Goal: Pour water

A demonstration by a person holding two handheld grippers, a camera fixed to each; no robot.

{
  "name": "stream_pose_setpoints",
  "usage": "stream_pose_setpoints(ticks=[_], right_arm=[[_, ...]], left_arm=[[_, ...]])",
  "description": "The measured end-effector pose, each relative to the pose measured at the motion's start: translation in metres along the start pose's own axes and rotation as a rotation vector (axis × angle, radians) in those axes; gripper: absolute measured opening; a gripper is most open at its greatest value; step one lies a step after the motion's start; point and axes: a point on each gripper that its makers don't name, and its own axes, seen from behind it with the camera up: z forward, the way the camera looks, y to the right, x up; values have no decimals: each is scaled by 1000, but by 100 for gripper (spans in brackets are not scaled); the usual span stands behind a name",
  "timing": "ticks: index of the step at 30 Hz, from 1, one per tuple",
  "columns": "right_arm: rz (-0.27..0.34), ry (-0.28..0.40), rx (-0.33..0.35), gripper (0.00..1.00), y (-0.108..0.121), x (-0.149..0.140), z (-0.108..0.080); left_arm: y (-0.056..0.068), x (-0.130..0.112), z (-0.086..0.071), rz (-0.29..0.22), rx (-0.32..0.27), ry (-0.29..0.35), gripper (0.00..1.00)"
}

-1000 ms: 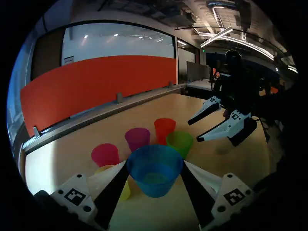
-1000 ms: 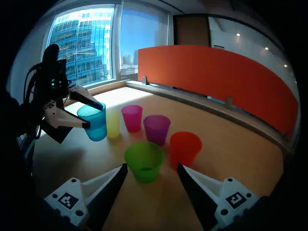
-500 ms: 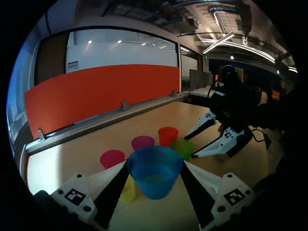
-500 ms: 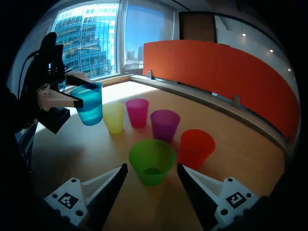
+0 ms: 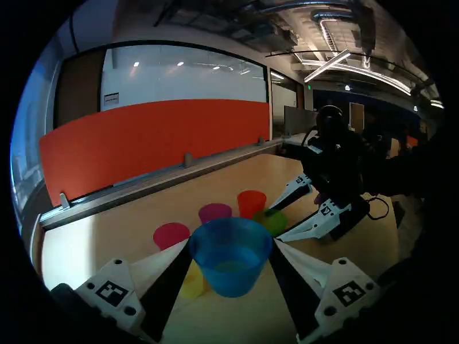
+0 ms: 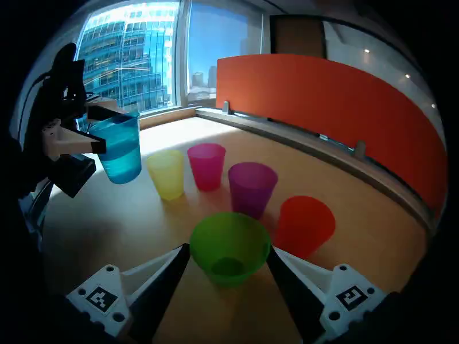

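Light brown wood makes up the counter [image 6: 109, 229] I am working on. Behind it stands a long orange wall [image 6: 344, 109], and a big window [image 6: 137, 57] shows tall buildings and blue sky.

My left gripper [image 5: 229, 246] has its jaws pinching a blue cup [image 5: 230, 264], one finger on each side. The cup is held upright and up off the counter. I can see water [image 5: 232, 266] in it, and it fills about the lower half. In the right gripper view this cup hangs at the far left, just beside the yellow cup [image 6: 167, 174] and higher than it.

Four cups stand in a row on the counter. First is the yellow one, then a pink cup [image 6: 206, 165], then a purple cup [image 6: 251, 188], then a red cup [image 6: 304, 223]. They stand near each other, and all are upright.

A green cup [image 6: 229, 252] stands on the counter in front of the row, close to the purple and red ones. It is right between the fingers of my right gripper [image 6: 227, 249]. Those jaws are spread wide, with one finger on each side of the green cup. The fingers are very close to its rim, but I cannot tell if they touch it. I can see down to the bottom of the green cup, and I cannot tell if anything is in it.
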Motion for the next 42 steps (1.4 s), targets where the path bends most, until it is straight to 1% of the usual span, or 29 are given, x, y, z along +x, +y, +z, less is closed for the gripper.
stream_pose_setpoints(ticks=[5,8,11,15,18,24,34,38,42], right_arm=[[8,-7,2,99,0,0,5],[14,-15,-4,94,2,-1,8],[16,-19,-5,92,3,-2,9],[12,-18,-4,91,1,-3,5],[8,-5,-7,91,-1,1,-2],[16,44,-23,91,-5,15,-23],[4,156,-48,91,-18,47,-74],[-9,201,-57,91,-26,59,-93],[-25,243,-64,91,-34,69,-109]], left_arm=[[-2,-2,-3,-1,5,-4,89],[-3,-2,-4,-3,7,-4,88],[-3,-2,-5,-5,7,-4,89],[-3,-3,-6,-8,10,-1,89],[-2,-2,-8,-12,13,3,89],[3,3,-15,-18,14,21,89],[11,11,-31,-9,31,54,89],[17,16,-38,-5,31,80,89],[26,23,-44,-8,22,116,88]])
